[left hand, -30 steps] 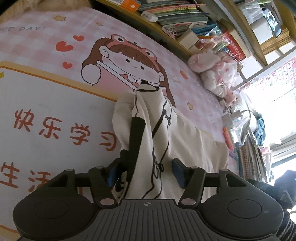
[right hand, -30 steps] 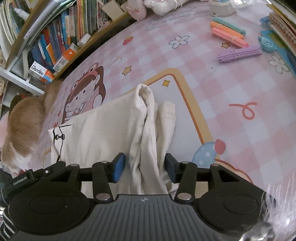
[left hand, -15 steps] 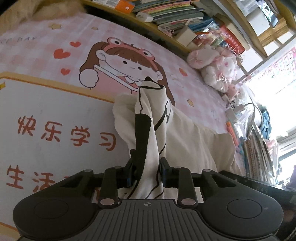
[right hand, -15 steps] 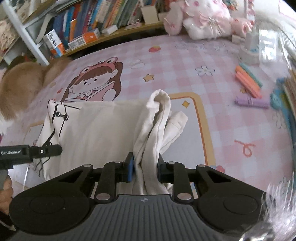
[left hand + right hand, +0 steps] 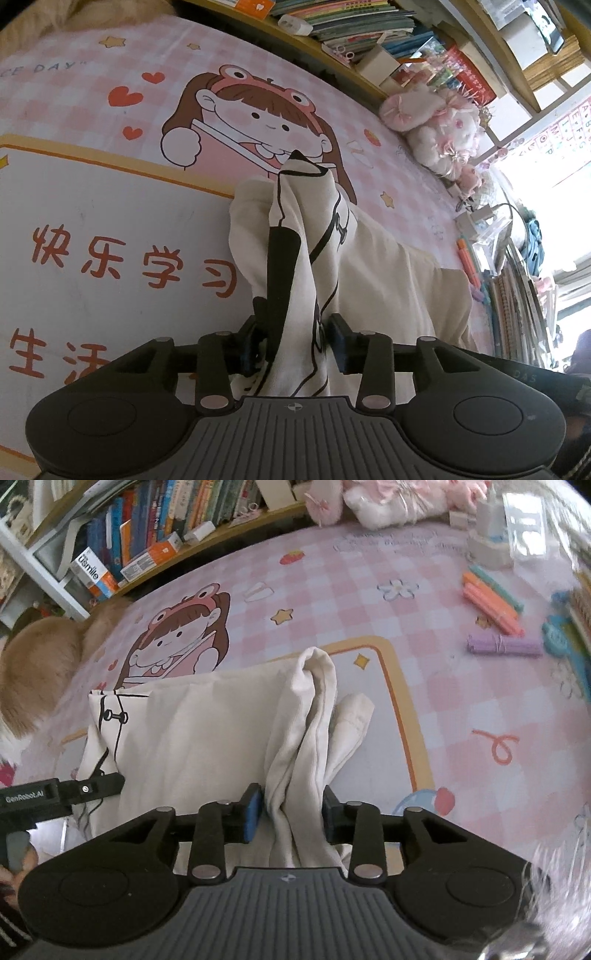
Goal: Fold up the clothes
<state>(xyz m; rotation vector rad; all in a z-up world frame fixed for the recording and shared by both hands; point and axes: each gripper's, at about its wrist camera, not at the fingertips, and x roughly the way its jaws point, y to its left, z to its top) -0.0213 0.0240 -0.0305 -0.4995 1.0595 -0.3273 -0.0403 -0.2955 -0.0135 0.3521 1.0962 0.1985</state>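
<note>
Two grippers, left gripper (image 5: 291,349) and right gripper (image 5: 291,814), fingers apart around bunched cream garment (image 5: 207,731); soft, light, best pinched at gathered corners.

A pink checked cartoon-print mat (image 5: 369,590) covers the surface. A wooden shelf of upright books (image 5: 159,520) runs along the far edge. Bright daylight enters a window (image 5: 546,155) at right.

The left tool (image 5: 293,347) has its jaws slightly parted with cloth bunched between them. The right tool (image 5: 290,814) likewise stands slightly parted around a bunched fold.
</note>
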